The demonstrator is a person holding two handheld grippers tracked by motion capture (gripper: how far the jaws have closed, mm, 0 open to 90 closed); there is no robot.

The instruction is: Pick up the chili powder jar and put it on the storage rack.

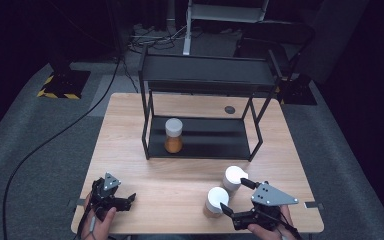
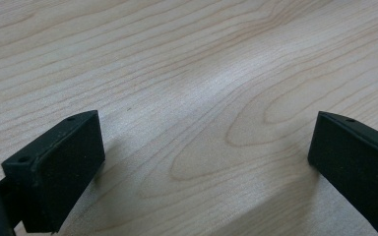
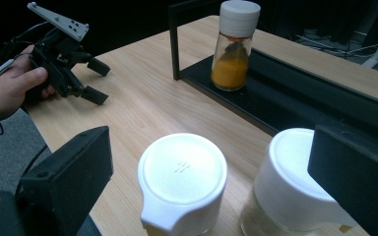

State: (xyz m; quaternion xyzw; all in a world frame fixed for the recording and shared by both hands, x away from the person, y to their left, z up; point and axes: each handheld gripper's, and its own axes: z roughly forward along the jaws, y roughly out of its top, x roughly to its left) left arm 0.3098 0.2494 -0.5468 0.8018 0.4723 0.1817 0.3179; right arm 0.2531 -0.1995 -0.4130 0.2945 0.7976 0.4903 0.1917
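Note:
Two white-lidded jars stand on the wooden table near its front right: one point(image 1: 216, 201) point(image 3: 182, 179) closer to me, the other point(image 1: 235, 177) point(image 3: 293, 172) just behind it. My right gripper point(image 1: 236, 196) point(image 3: 211, 147) is open, its jaws spread around both lids without touching them. A third jar point(image 1: 173, 135) point(image 3: 234, 46), holding orange powder, stands upright on the lower shelf of a black rack point(image 1: 200, 145) point(image 3: 300, 103). At the front left, my left gripper point(image 1: 130, 201) point(image 2: 206, 132) point(image 3: 96, 81) rests open on bare wood, holding nothing.
The rack's upper shelf point(image 1: 207, 70) spans the back half of the table. A small dark disc point(image 1: 229, 109) is set into the tabletop behind the rack. Cables point(image 1: 55, 140) run over the grey floor to the left. Bare wood point(image 1: 170, 180) lies between the two grippers.

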